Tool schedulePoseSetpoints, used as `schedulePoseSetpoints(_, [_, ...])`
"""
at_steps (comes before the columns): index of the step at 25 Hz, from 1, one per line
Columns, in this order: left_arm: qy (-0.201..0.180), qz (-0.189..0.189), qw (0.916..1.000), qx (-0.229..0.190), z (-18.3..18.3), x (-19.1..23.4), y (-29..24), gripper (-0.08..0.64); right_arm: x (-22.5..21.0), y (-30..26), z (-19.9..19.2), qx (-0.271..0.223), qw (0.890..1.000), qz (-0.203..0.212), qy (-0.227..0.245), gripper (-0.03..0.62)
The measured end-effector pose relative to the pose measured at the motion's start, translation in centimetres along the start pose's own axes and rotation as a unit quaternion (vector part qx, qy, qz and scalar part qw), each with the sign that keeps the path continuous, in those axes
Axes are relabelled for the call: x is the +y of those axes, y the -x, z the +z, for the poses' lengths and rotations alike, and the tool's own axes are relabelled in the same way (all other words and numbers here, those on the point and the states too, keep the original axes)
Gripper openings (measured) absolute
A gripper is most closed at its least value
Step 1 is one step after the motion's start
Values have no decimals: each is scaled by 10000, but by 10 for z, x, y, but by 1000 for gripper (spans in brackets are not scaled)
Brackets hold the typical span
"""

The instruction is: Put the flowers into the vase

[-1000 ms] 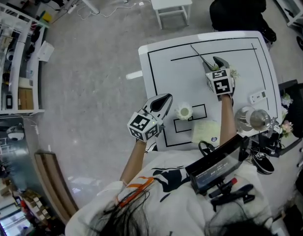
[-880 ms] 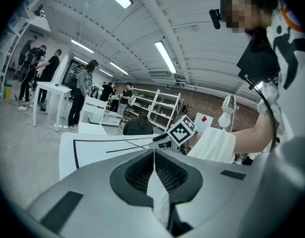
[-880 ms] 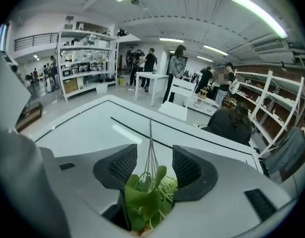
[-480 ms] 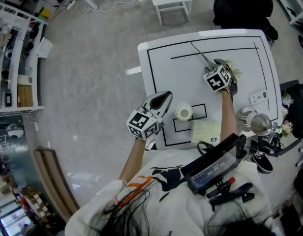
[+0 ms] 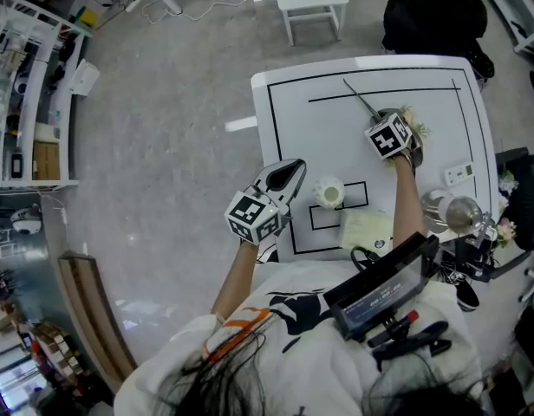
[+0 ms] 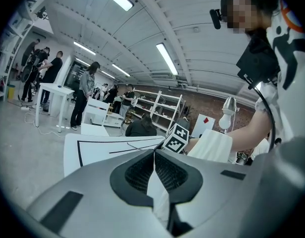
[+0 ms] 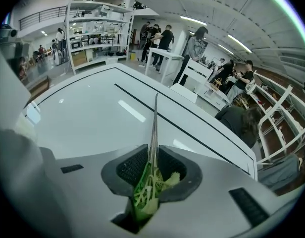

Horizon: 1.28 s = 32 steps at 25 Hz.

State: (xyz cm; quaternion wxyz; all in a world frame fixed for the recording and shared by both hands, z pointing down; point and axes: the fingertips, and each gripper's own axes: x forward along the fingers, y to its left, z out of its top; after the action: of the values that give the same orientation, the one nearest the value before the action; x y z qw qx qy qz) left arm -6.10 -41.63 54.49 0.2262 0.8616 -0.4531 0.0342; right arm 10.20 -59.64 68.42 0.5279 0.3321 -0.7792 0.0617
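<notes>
Flower (image 7: 154, 123): one thin stem with green foliage at its lower end, lying in the far right quarter of the white counter (image 5: 328, 133), stem tip towards the far edge. Grip: the right tool (image 7: 153, 162) has just been closing its jaws, which now stand narrow on the stem and foliage running between the pads. The flower looks gripped but not yet lifted. Second tool: the left tool (image 6: 154, 158) has its jaws together and holds nothing, poised over the counter's near left edge, near the vase (image 5: 329, 193). The vase is small, white and upright on the near black-marked rectangle, with no stem showing in it. Progress, as judged: pick under way — lift, carry and insertion all remain. Room: bare counter lies between flower and vase, an open path. A pale cloth (image 5: 364, 230) and a metal lamp (image 5: 449, 211) crowd the near right corner.
</notes>
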Motion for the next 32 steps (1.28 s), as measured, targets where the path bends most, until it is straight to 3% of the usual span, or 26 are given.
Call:
schedulePoseSetpoints(2, [-5, 9, 10000, -23, 0, -1, 3, 11, 2, 1, -2, -5, 10000, -17, 22, 49])
schedulePoseSetpoints(8, [-40, -47, 10000, -78, 2, -8, 14, 11, 3, 19, -6, -290, 9994, -154, -85, 34])
schedulePoseSetpoints(17, [-82, -131, 9997, -210, 6, -18, 25, 11, 3, 75, 39, -1182, 9917, -498, 100, 32])
schedulePoseSetpoints(23, [-120, -122, 9994, -296, 11, -23, 38, 11, 10, 119, 75, -1654, 9822, -730, 503, 32])
schedulePoseSetpoints(32, [-228, -320, 9979, -508, 17, -43, 53, 11, 34, 179, 99, -2159, 9710, -692, 756, 32])
